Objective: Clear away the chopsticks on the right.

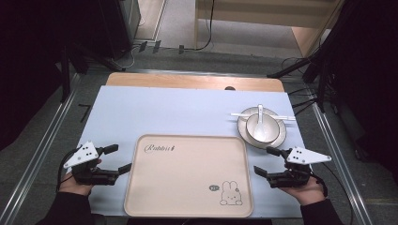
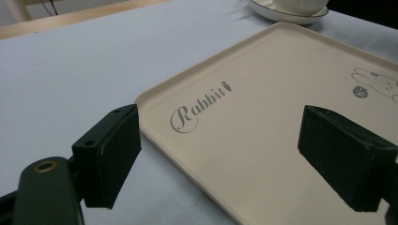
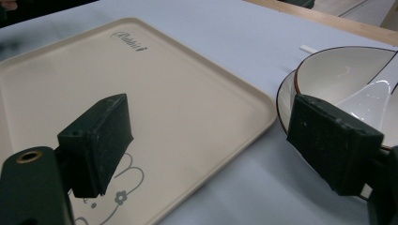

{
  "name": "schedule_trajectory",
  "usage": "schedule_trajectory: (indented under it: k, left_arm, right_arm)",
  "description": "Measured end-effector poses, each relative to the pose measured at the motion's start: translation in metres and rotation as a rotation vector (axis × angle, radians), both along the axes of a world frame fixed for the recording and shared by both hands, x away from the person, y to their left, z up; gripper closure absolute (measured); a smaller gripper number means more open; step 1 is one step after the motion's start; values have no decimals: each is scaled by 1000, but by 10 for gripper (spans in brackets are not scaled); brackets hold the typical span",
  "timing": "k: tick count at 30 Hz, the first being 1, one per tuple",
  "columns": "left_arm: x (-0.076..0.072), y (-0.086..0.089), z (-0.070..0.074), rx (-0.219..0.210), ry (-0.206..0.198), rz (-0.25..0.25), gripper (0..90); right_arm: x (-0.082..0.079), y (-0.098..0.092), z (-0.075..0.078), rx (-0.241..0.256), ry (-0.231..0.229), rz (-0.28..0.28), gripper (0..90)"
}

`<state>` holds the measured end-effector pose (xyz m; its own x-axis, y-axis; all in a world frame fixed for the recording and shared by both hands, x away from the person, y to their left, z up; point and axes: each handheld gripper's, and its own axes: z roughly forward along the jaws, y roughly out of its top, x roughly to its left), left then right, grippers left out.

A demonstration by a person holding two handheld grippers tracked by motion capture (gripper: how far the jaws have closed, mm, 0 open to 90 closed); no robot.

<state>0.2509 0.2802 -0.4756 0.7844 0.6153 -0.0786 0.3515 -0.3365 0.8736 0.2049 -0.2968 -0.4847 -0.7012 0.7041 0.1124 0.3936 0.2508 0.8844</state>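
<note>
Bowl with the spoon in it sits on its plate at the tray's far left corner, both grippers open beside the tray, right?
Not quite. The bowl, with the spoon in it, sits on its plate off the tray's far right corner, as the high view shows. The left gripper and right gripper are open beside the tray.

Bowl (image 1: pixel 261 126) on plate (image 1: pixel 244 132) behind tray's (image 1: pixel 187 206) right corner.

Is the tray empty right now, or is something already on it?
Empty. The tray shows only its printed rabbit and lettering; the bowl, with the spoon in it, sits on the plate beyond the tray's far right corner.
</note>
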Motion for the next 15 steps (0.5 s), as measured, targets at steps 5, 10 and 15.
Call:
schedule_trajectory:
  k: [5,10,15]
  left_arm:
    - [0,0,0,0,-2,6,141]
    - [0,0,0,0,-3,2,141]
    - [0,1,0,-1,-6,6,141]
  right_arm:
    - [1,-1,0,6,14,5,160]
    - [1,-1,-1,6,39,16,180]
    - [2,-1,-1,6,38,20,191]
